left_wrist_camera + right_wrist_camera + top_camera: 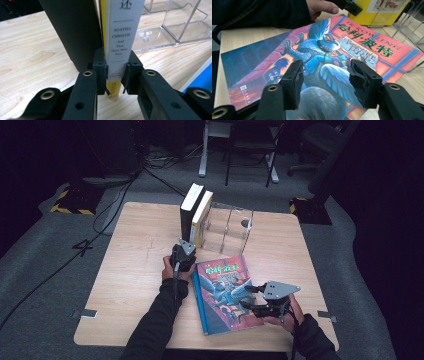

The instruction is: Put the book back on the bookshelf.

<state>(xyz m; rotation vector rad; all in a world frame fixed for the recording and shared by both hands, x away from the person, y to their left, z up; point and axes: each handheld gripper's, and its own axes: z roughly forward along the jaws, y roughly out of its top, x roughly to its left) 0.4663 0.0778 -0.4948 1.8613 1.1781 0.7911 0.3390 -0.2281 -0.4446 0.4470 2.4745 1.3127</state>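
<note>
Two books stand upright at the table's middle back: a black book (pixel 190 205) (pixel 75 32) and, pressed against it, a yellow book with a white spine (pixel 202 212) (pixel 122 32) that reads Agatha Christie. My left gripper (pixel 186 248) (pixel 116 72) is shut on the foot of that white spine, one pad on each side. A colourful book with a blue winged creature on its cover (pixel 222 292) (pixel 352 47) lies flat near the front. My right gripper (pixel 248 297) (pixel 325 75) hovers open over its right half with nothing between the jaws.
A clear acrylic book holder (pixel 230 227) (pixel 175 27) stands just right of the upright books. The wooden table (pixel 135 270) has bare room at the left. Cables run over the grey floor behind, near chair legs (pixel 240 165).
</note>
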